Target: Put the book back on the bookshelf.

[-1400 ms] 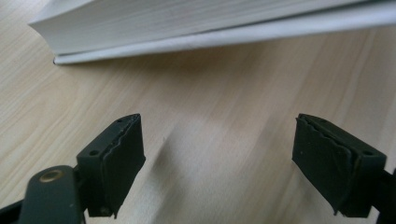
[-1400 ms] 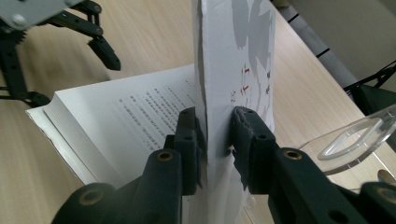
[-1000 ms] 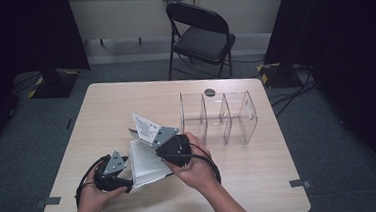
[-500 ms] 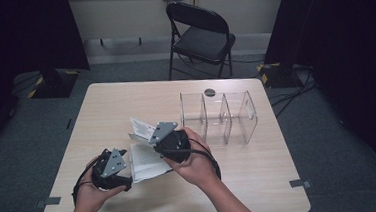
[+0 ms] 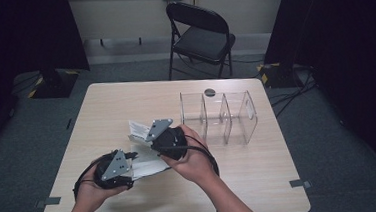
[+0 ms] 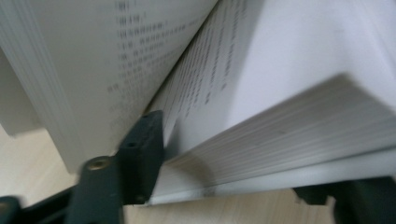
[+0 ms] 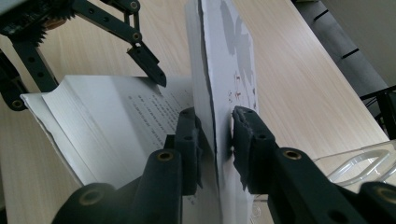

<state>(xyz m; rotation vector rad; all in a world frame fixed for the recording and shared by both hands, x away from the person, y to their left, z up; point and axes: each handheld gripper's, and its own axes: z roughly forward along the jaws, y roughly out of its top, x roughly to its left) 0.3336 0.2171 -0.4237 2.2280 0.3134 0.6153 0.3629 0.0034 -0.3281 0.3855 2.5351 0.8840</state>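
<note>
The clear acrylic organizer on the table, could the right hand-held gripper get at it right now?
Probably not yet. The right hand-held gripper is shut on the raised cover of the open book. The clear organizer stands close beside that hand with bare table between, so the path looks free once the cover is released.

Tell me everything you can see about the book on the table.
The book is a thick white paperback lying open near the front of the light wooden table, pages printed in small dark text. Its thin front cover, with grey and red print, stands upright, pinched by the right claw. The left claw has just been closing on the lower block of pages, one jaw between pages, the other beneath.
</note>
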